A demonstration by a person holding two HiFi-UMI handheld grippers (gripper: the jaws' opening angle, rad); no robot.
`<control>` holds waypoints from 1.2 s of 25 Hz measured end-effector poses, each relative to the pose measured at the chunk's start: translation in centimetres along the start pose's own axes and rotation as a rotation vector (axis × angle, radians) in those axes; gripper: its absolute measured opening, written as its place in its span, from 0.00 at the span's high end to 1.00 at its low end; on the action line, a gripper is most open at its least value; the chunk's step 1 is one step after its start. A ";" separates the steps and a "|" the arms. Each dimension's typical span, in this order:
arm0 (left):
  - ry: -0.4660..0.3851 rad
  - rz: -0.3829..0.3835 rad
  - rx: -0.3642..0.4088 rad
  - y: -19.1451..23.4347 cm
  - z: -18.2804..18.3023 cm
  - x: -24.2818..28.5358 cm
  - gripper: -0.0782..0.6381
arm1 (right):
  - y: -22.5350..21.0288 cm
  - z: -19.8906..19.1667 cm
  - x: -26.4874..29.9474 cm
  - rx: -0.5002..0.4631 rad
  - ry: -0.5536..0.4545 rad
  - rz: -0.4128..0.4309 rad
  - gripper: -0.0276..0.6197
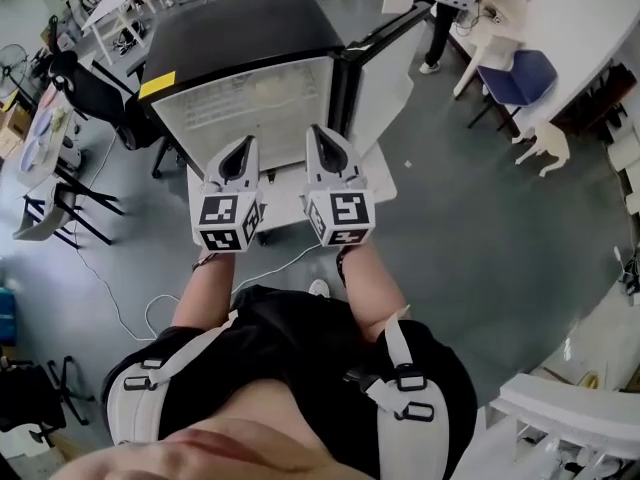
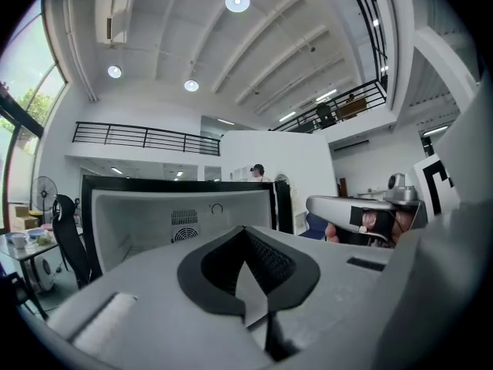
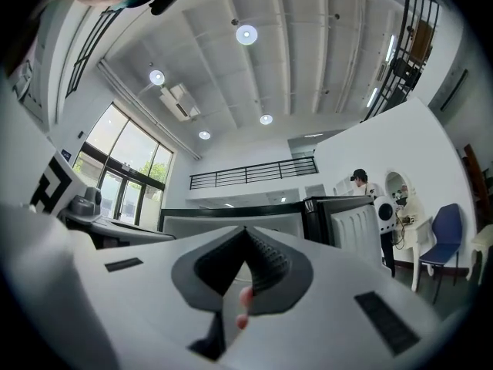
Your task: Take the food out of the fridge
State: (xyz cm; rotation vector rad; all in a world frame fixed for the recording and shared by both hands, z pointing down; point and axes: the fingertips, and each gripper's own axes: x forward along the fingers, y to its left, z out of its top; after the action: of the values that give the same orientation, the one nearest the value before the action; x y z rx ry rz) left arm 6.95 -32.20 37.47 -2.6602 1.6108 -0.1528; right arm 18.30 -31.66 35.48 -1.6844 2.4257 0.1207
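Observation:
A small black fridge (image 1: 240, 28) stands open straight ahead, its door (image 1: 385, 63) swung out to the right. Its white inside (image 1: 250, 103) shows in the left gripper view (image 2: 177, 214) with a vent on the back wall; I cannot make out any food in it. Both grippers are held side by side, level, pointing at the opening from a short way off. My left gripper (image 1: 243, 146) (image 2: 246, 231) has its jaw tips together and holds nothing. My right gripper (image 1: 318, 133) (image 3: 246, 231) is shut too, also with nothing in it.
A low white table (image 1: 290, 203) lies under the grippers in front of the fridge. A black chair (image 1: 95, 93) and desks stand at the left. At the right are a blue chair (image 1: 525, 73), a white table (image 1: 590, 18) and a standing person (image 1: 440, 18). A cable (image 1: 110, 288) runs across the floor.

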 end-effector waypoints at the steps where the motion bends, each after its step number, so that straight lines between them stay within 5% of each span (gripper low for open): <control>1: 0.012 0.012 -0.009 0.1 -0.2 0.4 0.89 | -0.4 0.0 0.6 0.004 0.003 0.016 0.95; 9: 0.042 0.046 -0.015 1.3 -0.4 4.5 0.89 | -2.4 -1.9 4.2 -0.005 0.045 0.070 0.95; 14: 0.054 0.057 -0.022 2.2 -1.0 6.0 0.89 | -3.0 -3.0 6.2 -0.102 0.081 0.124 0.95; 25: 0.054 0.104 -0.034 6.1 -1.6 6.3 0.89 | 0.9 -7.0 10.5 -0.631 0.144 0.382 0.93; 27: 0.056 0.107 -0.037 6.5 -1.8 6.3 0.89 | 1.6 -8.3 10.9 -0.740 0.172 0.429 0.74; 30: 0.056 0.108 -0.043 6.9 -1.9 6.3 0.89 | 1.6 -10.0 11.5 -0.886 0.229 0.448 0.73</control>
State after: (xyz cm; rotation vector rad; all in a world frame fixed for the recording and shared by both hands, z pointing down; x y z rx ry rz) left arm 3.54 -40.97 39.32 -2.6146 1.7895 -0.1941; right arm 11.88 -43.34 42.92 -1.3800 3.1397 1.2884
